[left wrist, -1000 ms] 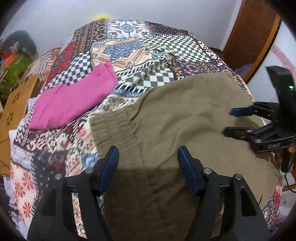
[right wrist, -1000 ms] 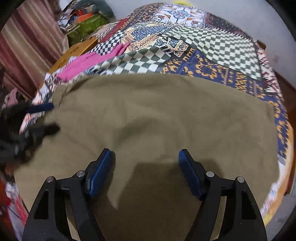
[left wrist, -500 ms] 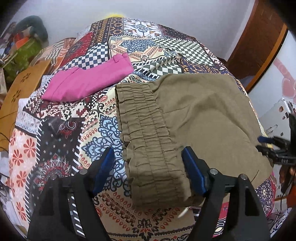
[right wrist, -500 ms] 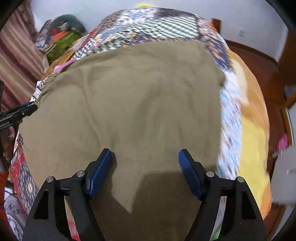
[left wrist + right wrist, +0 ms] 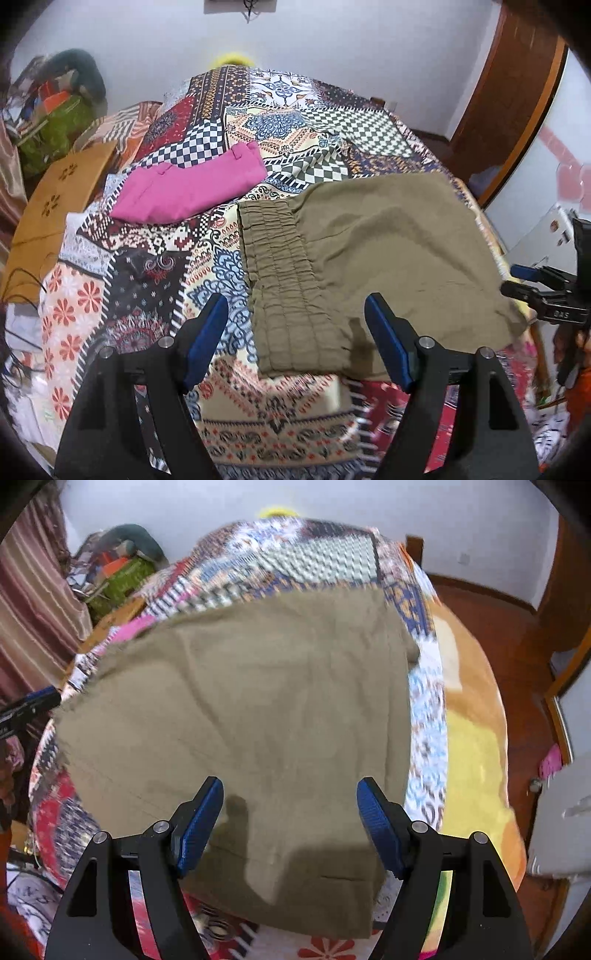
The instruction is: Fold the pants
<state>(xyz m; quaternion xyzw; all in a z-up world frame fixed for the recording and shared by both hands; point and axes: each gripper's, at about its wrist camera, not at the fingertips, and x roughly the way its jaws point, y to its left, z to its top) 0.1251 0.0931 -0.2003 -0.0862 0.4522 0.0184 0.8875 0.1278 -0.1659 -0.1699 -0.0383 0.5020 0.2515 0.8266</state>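
Both grippers, left [image 5: 295,325] and right [image 5: 290,808], now higher above olive pants [image 5: 369,243], fingers spread, empty.

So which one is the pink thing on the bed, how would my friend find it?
Start with the big bed under the patchwork bedspread of checks and flowers. Two pieces of clothing lie on it: wide olive-brown pants near the front, and behind them to the left, the pink garment. It is the smaller, neatly folded one, and the only bright pink piece.
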